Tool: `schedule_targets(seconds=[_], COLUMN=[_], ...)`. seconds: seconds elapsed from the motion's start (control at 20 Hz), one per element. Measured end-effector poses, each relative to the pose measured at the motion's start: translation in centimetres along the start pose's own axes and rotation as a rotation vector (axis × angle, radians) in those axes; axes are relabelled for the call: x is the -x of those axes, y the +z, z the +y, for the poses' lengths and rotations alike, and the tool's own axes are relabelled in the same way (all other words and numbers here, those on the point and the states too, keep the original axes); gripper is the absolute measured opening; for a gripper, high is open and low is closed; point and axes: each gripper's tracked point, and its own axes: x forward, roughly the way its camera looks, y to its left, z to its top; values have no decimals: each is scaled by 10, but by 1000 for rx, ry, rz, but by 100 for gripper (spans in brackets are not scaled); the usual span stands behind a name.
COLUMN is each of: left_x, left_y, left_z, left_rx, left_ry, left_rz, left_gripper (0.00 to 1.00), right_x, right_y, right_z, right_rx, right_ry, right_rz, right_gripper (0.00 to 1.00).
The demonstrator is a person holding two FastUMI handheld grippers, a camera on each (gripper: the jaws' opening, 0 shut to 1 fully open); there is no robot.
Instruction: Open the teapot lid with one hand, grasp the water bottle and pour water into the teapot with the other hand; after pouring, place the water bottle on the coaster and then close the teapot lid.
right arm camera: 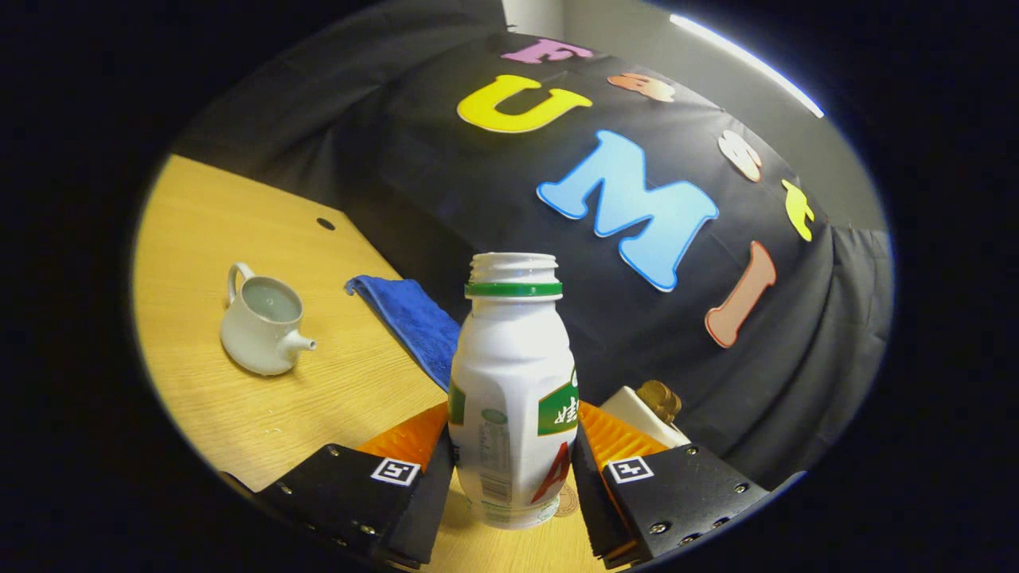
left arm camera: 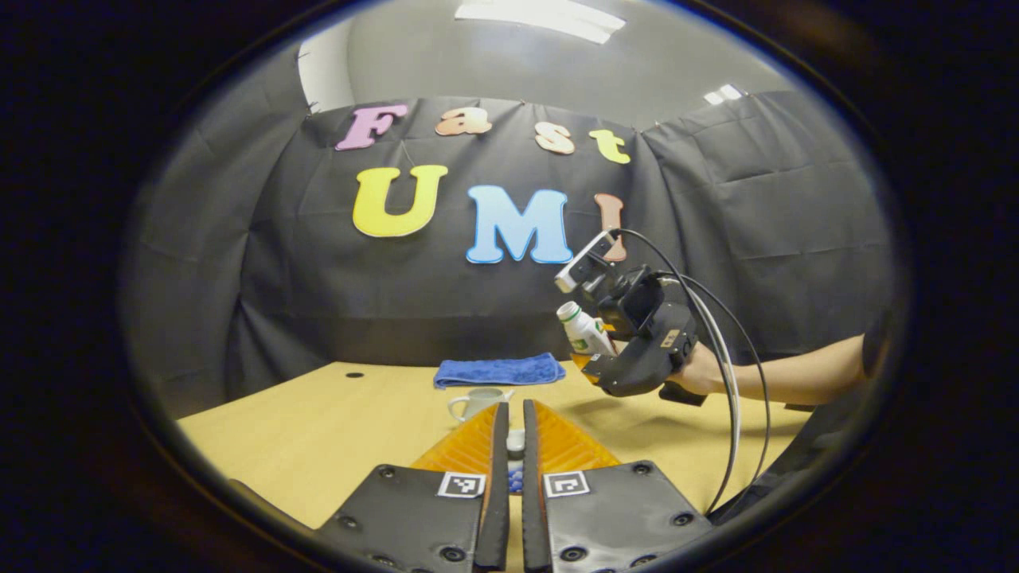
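While the white plastic water bottle (right arm camera: 511, 390) sits clamped, uncapped, between the right gripper (right arm camera: 509, 469) fingers above the wooden table (right arm camera: 239, 398), the open white ceramic teapot (right arm camera: 263, 318) stands left; the left gripper (left arm camera: 515, 461) pinches its small lid (left arm camera: 516, 440).

Left tool (left arm camera: 509, 446): fingers nearly closed on the small lid (left arm camera: 515, 442) between tips. Teapot (left arm camera: 476, 400) just ahead on tabletop (left arm camera: 318, 430), blue cloth (left arm camera: 498, 370) beyond it. Up and to the right, right tool (left arm camera: 593, 358) holds tilted bottle (left arm camera: 583, 329), hand (left arm camera: 699, 371) behind.
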Motion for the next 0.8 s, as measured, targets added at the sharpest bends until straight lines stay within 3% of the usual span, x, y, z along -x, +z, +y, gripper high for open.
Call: schedule_targets(seconds=[0.1,0.15,0.4,0.5,0.8], left_x=[2,3,11,12,14], left_y=[-4,-7,-10,-10,-22], left_z=[-2,-4,-2,2,3], left_rx=[31,41,34,21,26], left_ry=[-9,-16,-8,6,25], left_rz=[4,11,33,23,41], left_gripper=[13,17,13,17,17], right_x=[-5,-6,-7,-11,-17], right_y=[8,11,18,19,26], right_z=[10,14,30,34,50], right_rx=[75,106,229,303,492], right_ry=[11,13,22,24,48], right_rz=[-8,-14,-20,-16,-48], right_gripper=[71,71,71,71,71])
